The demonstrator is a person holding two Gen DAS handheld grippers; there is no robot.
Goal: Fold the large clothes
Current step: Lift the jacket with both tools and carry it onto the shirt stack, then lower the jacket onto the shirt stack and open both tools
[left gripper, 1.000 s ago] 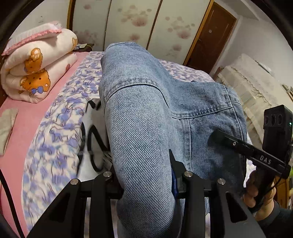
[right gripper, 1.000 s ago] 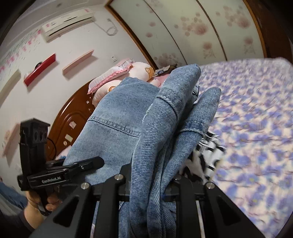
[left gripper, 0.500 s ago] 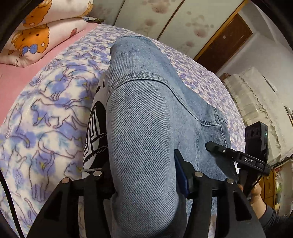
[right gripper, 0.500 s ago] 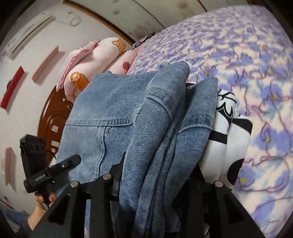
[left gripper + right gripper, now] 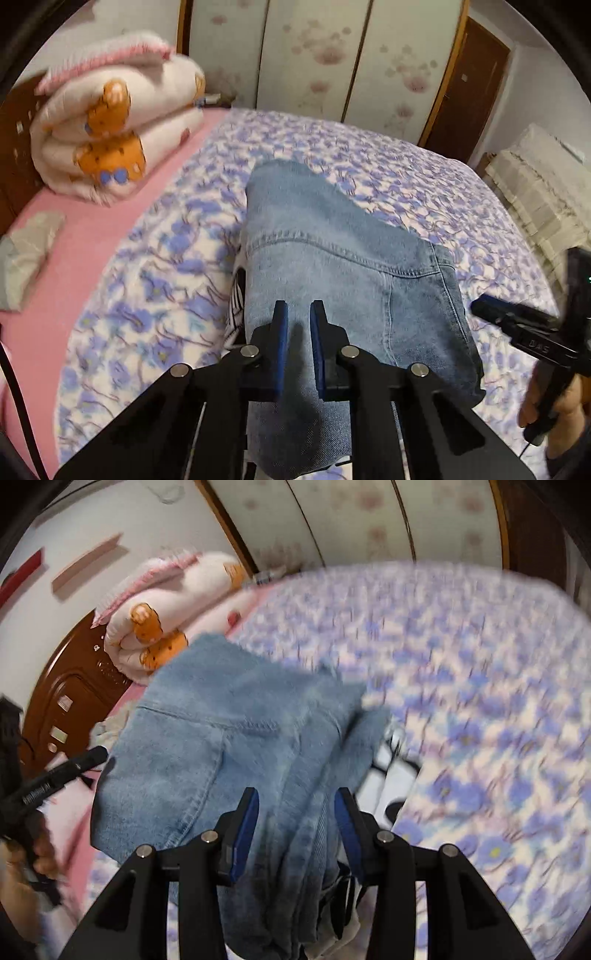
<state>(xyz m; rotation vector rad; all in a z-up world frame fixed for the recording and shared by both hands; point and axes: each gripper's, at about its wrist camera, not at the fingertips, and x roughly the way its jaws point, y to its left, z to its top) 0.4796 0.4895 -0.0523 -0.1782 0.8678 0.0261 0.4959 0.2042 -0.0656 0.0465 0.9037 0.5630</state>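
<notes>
A folded light-blue denim garment (image 5: 347,258) lies on the floral bedspread (image 5: 424,184); it also shows in the right wrist view (image 5: 236,738). A black-and-white garment (image 5: 391,779) lies under it, mostly hidden. My left gripper (image 5: 298,314) hovers over the denim's near edge, its jaws a narrow gap apart and holding nothing. My right gripper (image 5: 295,805) is open and empty, its jaws wide apart just above the denim's right folded edge. The right gripper also appears at the right of the left wrist view (image 5: 517,325).
A rolled white-and-pink quilt with orange bears (image 5: 110,136) sits at the head of the bed on a pink sheet (image 5: 55,277). A wooden headboard (image 5: 70,698) is at the left. Sliding wardrobe doors (image 5: 332,55) stand beyond the bed. A lace-covered cabinet (image 5: 535,192) is at the right.
Both grippers let go of the denim, opened and pulled back. The folded denim dropped from being held up and now rests flat on the bed.
</notes>
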